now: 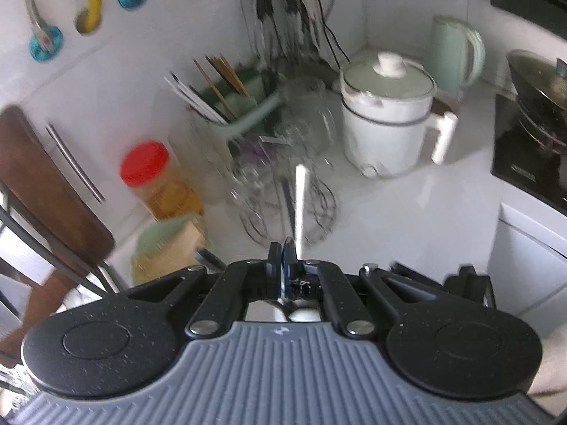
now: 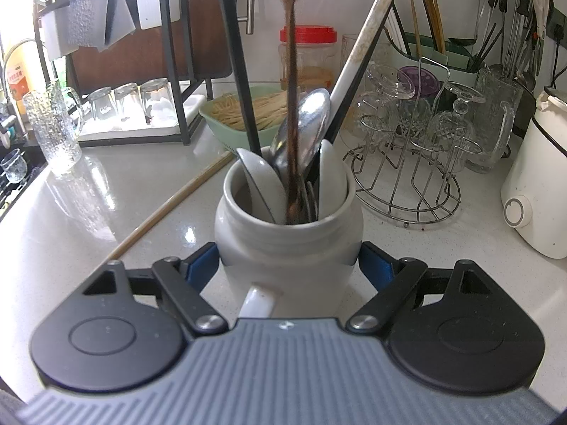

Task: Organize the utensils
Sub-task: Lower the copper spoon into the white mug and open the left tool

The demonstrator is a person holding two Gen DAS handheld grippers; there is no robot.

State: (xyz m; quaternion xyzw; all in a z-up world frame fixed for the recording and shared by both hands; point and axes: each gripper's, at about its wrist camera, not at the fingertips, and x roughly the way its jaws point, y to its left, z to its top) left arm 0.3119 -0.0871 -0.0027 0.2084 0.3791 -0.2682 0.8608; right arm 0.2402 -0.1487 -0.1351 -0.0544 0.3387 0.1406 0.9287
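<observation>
While your right gripper (image 2: 288,269) clamps the white ceramic jar (image 2: 288,244), a blurred brown metal spoon (image 2: 292,106) stands in it. Your left gripper (image 1: 287,265) is closed above it; what it pinches is unclear.

The white, glossy table (image 2: 106,212) carries a grey-white mug (image 2: 288,248) crammed with utensils, a loose wooden chopstick (image 2: 170,209) beside it, a wire glass rack (image 2: 407,191), a green basket (image 2: 241,120) of sticks, a red-lidded jar (image 2: 307,56), a textured glass pitcher (image 2: 53,131) (standing upright) and a white electric pot (image 1: 386,117).
</observation>
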